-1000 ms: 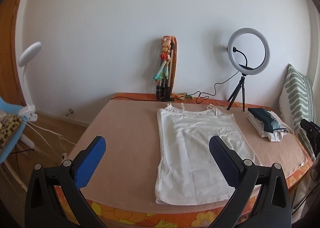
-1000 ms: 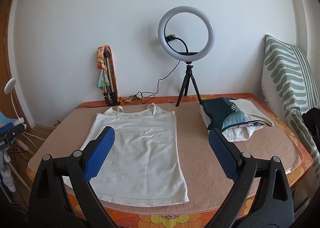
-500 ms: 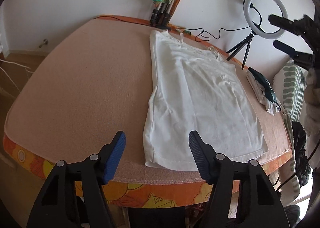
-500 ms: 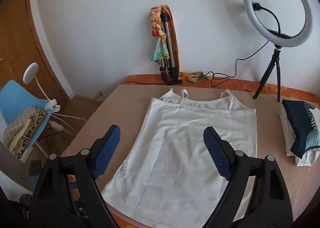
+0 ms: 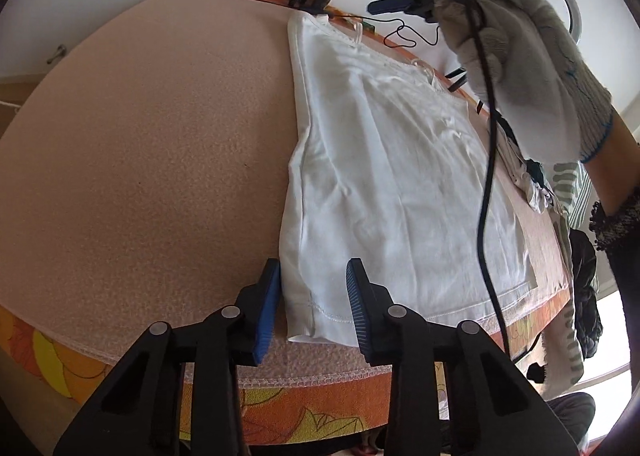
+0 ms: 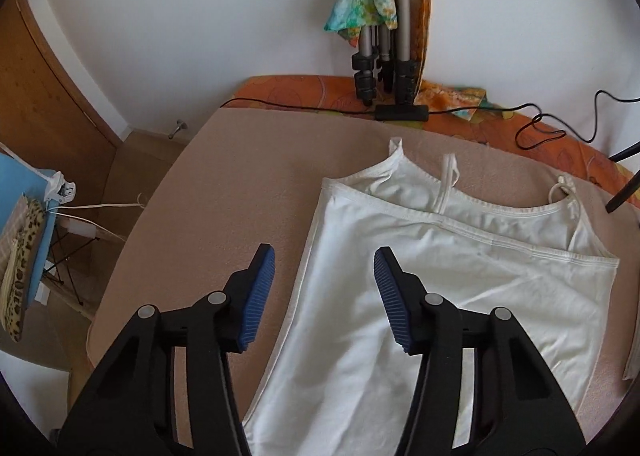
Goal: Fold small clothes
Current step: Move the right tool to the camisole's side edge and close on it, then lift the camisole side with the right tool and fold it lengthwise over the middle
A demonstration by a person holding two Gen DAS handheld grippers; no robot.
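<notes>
A white strappy top (image 5: pixel 384 184) lies flat on the pink table cover (image 5: pixel 152 160), hem at the near edge, straps at the far end. My left gripper (image 5: pixel 313 308) is open and straddles the top's near left hem corner, just above it. My right gripper (image 6: pixel 324 288) is open over the top's (image 6: pixel 440 296) left side edge, below the armpit. The gloved hand holding the right gripper (image 5: pixel 520 56) shows in the left wrist view, above the far end of the top.
A folded tripod with a scarf (image 6: pixel 380 16) and a black cable (image 6: pixel 540 128) stand at the table's far edge. Folded clothes (image 5: pixel 532 184) lie right of the top. A blue chair (image 6: pixel 24 224) stands off the table's left. The orange floral edge (image 5: pixel 280 408) marks the near rim.
Both grippers have come down and closer to the top. The left one moved to the near left hem corner and its jaws narrowed; the right one moved to the left side edge near the straps.
</notes>
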